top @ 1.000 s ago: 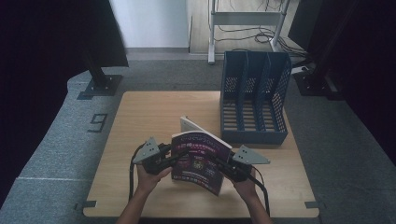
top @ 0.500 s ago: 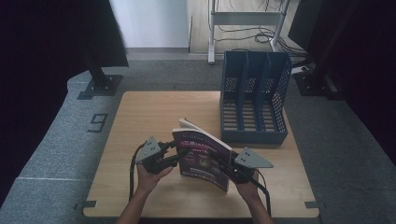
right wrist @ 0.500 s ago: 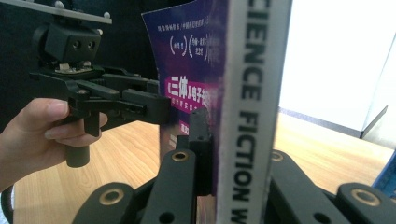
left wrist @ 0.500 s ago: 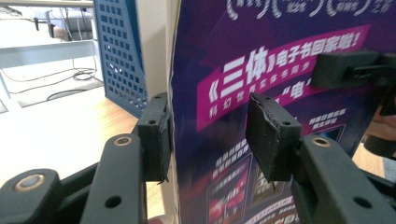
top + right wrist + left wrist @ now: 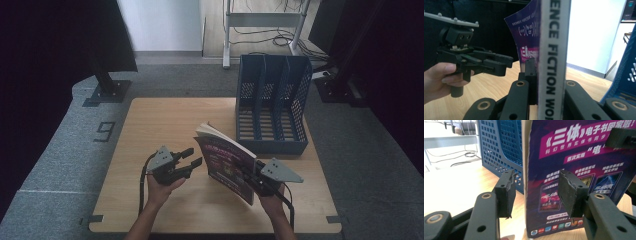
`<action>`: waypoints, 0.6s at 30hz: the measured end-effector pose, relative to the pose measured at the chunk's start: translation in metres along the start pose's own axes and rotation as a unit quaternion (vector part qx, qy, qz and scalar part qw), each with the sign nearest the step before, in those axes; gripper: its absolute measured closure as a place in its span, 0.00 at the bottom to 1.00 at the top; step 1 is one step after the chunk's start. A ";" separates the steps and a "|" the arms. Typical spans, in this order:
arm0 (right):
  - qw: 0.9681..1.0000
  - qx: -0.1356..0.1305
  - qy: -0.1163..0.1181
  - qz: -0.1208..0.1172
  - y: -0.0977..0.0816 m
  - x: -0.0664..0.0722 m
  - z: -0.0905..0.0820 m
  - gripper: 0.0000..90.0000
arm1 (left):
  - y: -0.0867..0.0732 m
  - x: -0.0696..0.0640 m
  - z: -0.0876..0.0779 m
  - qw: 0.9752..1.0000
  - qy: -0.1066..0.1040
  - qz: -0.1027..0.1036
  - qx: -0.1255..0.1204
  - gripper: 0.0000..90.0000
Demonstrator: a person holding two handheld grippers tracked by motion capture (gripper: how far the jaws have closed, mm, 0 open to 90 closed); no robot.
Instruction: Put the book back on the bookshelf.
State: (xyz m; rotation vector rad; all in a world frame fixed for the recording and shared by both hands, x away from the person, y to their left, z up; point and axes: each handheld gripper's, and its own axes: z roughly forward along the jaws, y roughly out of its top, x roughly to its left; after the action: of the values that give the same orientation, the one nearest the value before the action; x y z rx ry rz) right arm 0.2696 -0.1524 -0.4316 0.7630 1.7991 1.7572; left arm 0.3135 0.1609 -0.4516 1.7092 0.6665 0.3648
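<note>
On the near half of the wooden table (image 5: 150,130) the magazine (image 5: 227,162) stands upright on its lower edge, purple cover toward the person's left, just in front of the blue file rack (image 5: 272,107) and apart from it. The right gripper (image 5: 255,176) is pinching the magazine at its spine, jaws pressed flat on either side; the right gripper view shows the spine lettering running up between them. The left gripper (image 5: 192,161) sits just beside the cover, its jaws spread and having just been opening; in the left gripper view the page edge falls between the pads without contact.

Risk assessment: the magazine now depends on a single grip low on the spine. A limp cover may sag or fan open, catching the rack's front lip or a divider during insertion; a slipping pinch would let it topple.

Rack compartments, as far as visible, hold nothing
</note>
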 end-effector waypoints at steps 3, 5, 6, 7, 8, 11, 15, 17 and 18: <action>1.000 -0.005 -0.005 0.001 0.002 -0.002 -0.003 0.90 | 0.000 0.000 0.001 1.000 -0.001 0.000 0.001 0.54; 1.000 -0.006 -0.008 0.000 0.002 -0.003 -0.005 0.90 | 0.000 -0.001 0.001 1.000 -0.002 -0.001 0.003 0.54; 1.000 -0.006 -0.009 0.000 0.003 -0.003 -0.005 0.90 | -0.001 -0.001 0.001 1.000 -0.002 -0.001 0.004 0.54; 1.000 -0.005 -0.010 -0.001 0.003 -0.003 -0.005 0.90 | -0.001 -0.001 0.002 1.000 -0.003 -0.001 0.005 0.54; 1.000 -0.005 -0.010 -0.001 0.003 -0.004 -0.006 0.90 | -0.001 -0.001 0.002 1.000 -0.003 -0.001 0.005 0.54; 1.000 -0.008 -0.013 0.003 0.003 -0.005 -0.007 0.90 | -0.001 -0.001 0.003 1.000 -0.005 -0.003 0.010 0.54; 1.000 -0.013 -0.017 0.004 0.005 -0.006 -0.010 0.90 | -0.002 0.000 0.005 1.000 -0.006 -0.005 0.015 0.53; 1.000 -0.015 -0.019 0.005 0.006 -0.007 -0.011 0.90 | -0.003 0.000 0.005 1.000 -0.006 -0.006 0.017 0.53; 1.000 -0.016 -0.021 0.005 0.007 -0.007 -0.012 0.90 | -0.003 0.000 0.005 1.000 -0.006 -0.006 0.017 0.53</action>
State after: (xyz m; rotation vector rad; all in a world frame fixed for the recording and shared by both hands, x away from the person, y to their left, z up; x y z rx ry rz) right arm 0.2664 -0.1658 -0.4246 0.7909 1.7379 1.7602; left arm 0.3161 0.1573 -0.4560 1.7369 0.6777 0.3367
